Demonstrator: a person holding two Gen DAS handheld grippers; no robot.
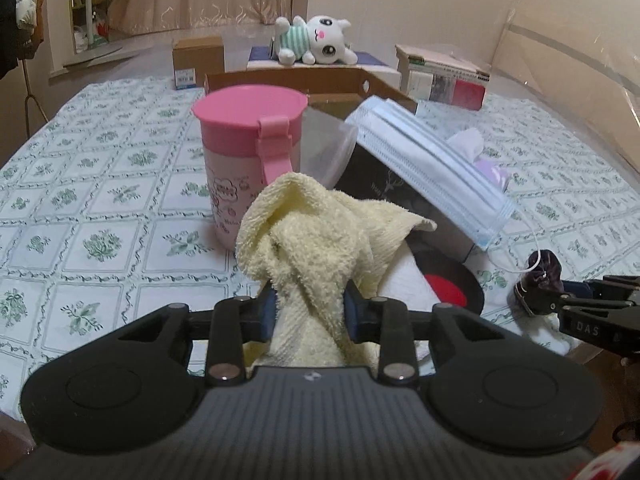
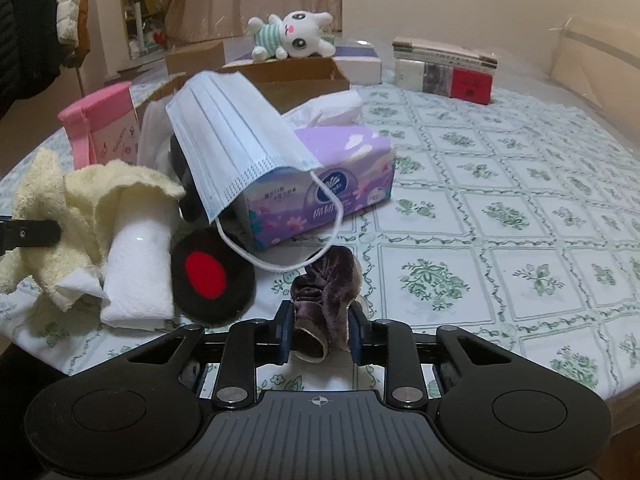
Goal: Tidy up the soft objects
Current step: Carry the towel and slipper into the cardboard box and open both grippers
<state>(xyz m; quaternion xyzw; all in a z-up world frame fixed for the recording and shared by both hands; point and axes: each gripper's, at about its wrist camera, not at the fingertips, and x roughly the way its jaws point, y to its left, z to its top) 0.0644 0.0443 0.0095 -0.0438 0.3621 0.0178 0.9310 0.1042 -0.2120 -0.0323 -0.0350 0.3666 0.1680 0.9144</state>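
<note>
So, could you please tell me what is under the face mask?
The mask drapes over the purple tissue box and a dark object beside it. What that dark object is stays covered.

You are working in warm, fairly dim indoor light with a pinkish cast; it seems to come from overhead, since shadows under things are soft and short. Both views bend strongly toward the edges: the tablecloth point(image 1: 100, 208) grid curves away at the left and right of the frame, and the corners go dark. A clear sheet at the upper right of the left wrist view catches thin streaks of glare. The centre is reasonably sharp, so print on the tissue pack point(image 2: 332, 192) shows, while the plush toy point(image 2: 292, 36) at the top looks softer and grainy.
</note>
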